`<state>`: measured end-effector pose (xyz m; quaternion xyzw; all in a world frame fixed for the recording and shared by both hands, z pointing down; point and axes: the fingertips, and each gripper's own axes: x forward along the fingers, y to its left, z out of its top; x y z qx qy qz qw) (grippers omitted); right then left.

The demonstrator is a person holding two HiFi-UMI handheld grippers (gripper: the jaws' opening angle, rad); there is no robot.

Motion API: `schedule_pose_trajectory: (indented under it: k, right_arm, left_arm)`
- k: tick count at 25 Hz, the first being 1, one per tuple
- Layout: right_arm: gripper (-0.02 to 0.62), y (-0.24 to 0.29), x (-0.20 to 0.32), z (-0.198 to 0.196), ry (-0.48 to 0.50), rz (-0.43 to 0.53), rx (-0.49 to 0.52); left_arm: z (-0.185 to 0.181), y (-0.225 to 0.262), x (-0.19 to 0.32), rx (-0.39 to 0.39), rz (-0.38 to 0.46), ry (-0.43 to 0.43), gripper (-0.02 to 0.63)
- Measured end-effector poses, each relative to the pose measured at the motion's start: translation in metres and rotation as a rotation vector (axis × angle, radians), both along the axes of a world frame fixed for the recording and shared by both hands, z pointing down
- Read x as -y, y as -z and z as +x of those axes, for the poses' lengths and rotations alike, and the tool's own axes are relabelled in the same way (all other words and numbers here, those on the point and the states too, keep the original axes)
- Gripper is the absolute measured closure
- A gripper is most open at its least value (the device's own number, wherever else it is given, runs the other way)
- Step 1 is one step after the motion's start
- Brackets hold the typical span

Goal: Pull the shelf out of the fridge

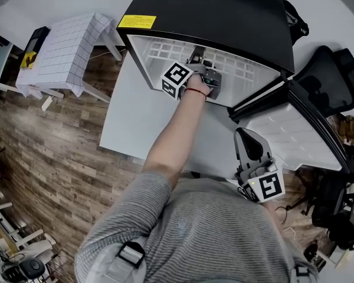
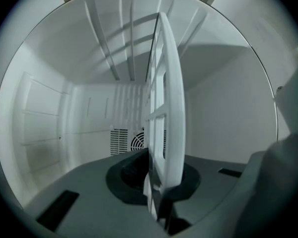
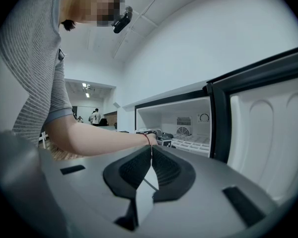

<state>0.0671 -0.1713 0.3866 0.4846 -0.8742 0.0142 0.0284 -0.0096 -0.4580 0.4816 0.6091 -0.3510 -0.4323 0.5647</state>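
A black mini fridge [image 1: 224,10] stands open on a white table [image 1: 130,117], its door [image 1: 295,128] swung to the right. Inside lies a white grid shelf [image 1: 242,69]. My left gripper [image 1: 196,58] reaches into the opening and is shut on the shelf's front edge. In the left gripper view the shelf [image 2: 171,108] runs edge-on between the dark pads [image 2: 134,170], clamped at my left gripper [image 2: 158,185]. My right gripper [image 1: 246,137] hovers over the table in front of the door, shut with nothing in it. In the right gripper view its pads [image 3: 134,167] meet, and the shelf [image 3: 191,142] shows beyond.
A small table with a checked cloth [image 1: 65,52] stands at the far left on the wooden floor. A black office chair [image 1: 330,81] sits right of the fridge door. The fridge's back wall has a fan grille [image 2: 134,142]. People stand far off in the right gripper view.
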Motion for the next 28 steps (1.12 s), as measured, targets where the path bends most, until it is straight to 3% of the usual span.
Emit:
schedule_pose_trajectory:
  k: [28]
  right_arm:
    - [0.581,0.014,-0.017,-0.016,0.031,0.044,0.002]
  left_arm:
    - [-0.013,0.001,-0.048,-0.014,0.0,-0.011,0.572]
